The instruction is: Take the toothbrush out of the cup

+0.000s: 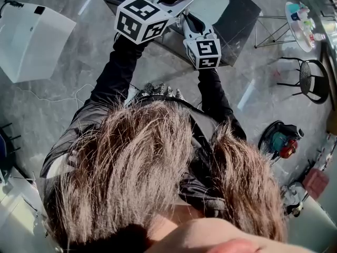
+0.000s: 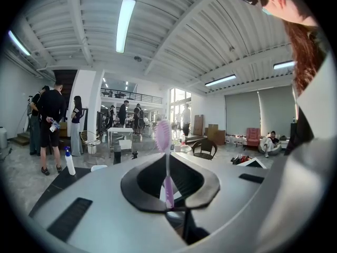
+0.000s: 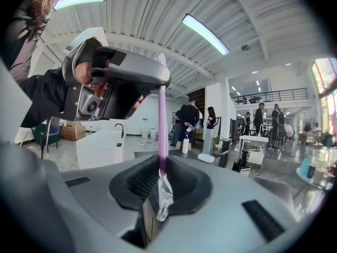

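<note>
Beneath white ribbed ceiling [image 2: 184,36], slim pink toothbrush [image 2: 168,186], clear handle end

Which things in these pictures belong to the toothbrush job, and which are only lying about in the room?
For the job:
- pink toothbrush
- left tongs, shut on its handle
- right tongs, with its clear end between them

Lying about:
- spray bottle on the dark table
- black chair
- round side table with small bottles
</note>
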Demonstrator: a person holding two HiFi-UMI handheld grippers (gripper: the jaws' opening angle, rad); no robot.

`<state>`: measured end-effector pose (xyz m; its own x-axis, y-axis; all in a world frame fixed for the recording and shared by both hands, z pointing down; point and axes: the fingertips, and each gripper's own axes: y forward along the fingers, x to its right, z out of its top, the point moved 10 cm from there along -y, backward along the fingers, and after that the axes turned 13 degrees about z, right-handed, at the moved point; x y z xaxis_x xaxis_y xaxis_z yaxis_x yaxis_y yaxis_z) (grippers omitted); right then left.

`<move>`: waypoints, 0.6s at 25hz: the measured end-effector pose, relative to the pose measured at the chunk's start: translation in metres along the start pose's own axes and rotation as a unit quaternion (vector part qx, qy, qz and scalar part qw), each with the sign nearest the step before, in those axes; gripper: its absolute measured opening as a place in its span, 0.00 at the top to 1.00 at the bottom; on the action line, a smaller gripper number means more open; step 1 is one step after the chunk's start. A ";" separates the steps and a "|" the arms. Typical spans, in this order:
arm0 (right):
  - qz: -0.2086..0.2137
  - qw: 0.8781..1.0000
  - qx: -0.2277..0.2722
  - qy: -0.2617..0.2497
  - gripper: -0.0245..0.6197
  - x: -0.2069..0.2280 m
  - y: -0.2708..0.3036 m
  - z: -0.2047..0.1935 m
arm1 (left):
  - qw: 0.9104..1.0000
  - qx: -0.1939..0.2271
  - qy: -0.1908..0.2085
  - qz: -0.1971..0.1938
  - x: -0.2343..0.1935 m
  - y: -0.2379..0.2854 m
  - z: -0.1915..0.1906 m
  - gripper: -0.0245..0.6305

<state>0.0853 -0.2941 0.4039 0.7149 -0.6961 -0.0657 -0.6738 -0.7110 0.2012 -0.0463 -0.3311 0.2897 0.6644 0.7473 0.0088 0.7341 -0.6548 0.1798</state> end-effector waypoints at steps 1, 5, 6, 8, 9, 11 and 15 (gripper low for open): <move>0.000 1.000 0.000 0.000 0.89 0.000 0.000 0.000 | 1.000 0.003 0.001 0.001 0.000 0.000 0.000 0.92; 0.003 1.000 0.000 0.002 0.89 0.000 -0.002 0.002 | 1.000 0.022 0.013 0.014 0.002 -0.002 -0.002 0.92; 0.004 1.000 0.000 0.002 0.89 -0.001 -0.002 0.002 | 0.999 0.028 0.024 0.017 0.003 -0.003 -0.002 0.92; 0.005 1.000 0.001 0.004 0.89 -0.001 -0.002 0.002 | 0.998 0.040 0.048 0.020 0.005 -0.003 -0.003 0.92; 0.005 1.000 0.002 0.006 0.89 -0.001 -0.002 0.002 | 0.997 0.044 0.055 0.020 0.006 -0.003 -0.003 0.92; 0.007 1.000 0.003 0.009 0.89 -0.001 -0.001 0.002 | 0.997 0.051 0.061 0.022 0.006 -0.003 -0.004 0.92; 0.005 1.000 0.006 0.013 0.89 -0.001 -0.002 0.004 | 0.996 0.062 0.058 0.025 0.005 -0.004 -0.004 0.78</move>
<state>0.0849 -0.2921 0.3997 0.7120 -0.7011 -0.0391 -0.6836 -0.7048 0.1896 -0.0467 -0.3239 0.2928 0.6855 0.7166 0.1287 0.7167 -0.6953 0.0544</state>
